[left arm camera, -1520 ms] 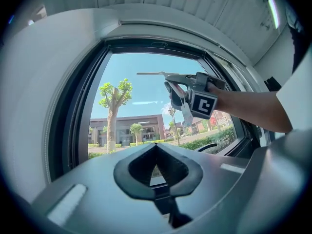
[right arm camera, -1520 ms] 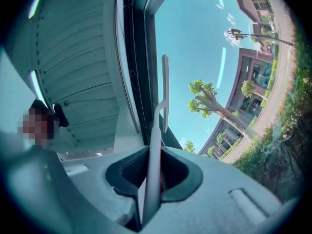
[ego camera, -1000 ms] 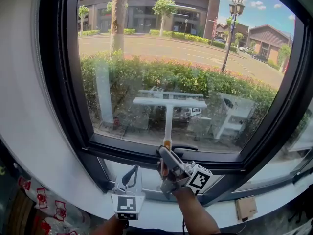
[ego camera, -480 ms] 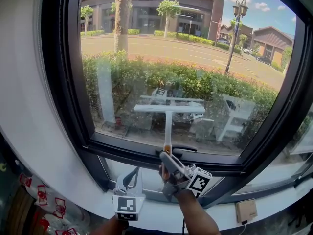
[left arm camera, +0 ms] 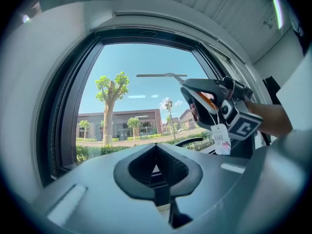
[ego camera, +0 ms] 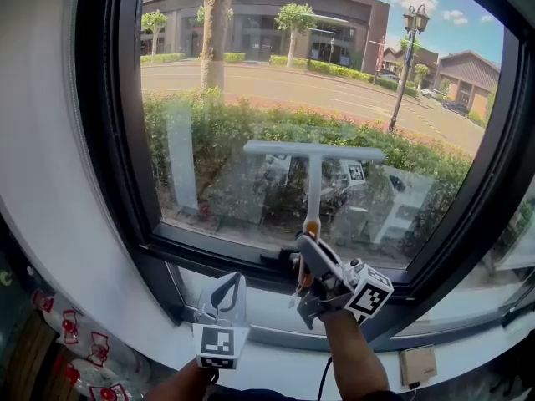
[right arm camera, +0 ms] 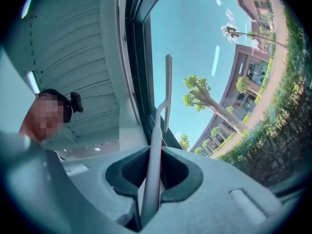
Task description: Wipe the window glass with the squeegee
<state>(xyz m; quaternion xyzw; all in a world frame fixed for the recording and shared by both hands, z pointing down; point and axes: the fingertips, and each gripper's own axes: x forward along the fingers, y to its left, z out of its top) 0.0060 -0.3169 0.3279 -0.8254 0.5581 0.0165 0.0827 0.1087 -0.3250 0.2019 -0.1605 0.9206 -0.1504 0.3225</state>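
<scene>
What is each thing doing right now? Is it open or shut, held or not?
Window: looks shut.
Squeegee: held upright, blade on top, by the window.
Right gripper: fingers shut on the squeegee.
Left gripper: fingers shut, holding nothing, low under the window.

The pale, T-shaped squeegee stands upright. Its horizontal blade lies against the window glass around mid-pane, and the orange-banded handle base is clamped in the right gripper.
</scene>
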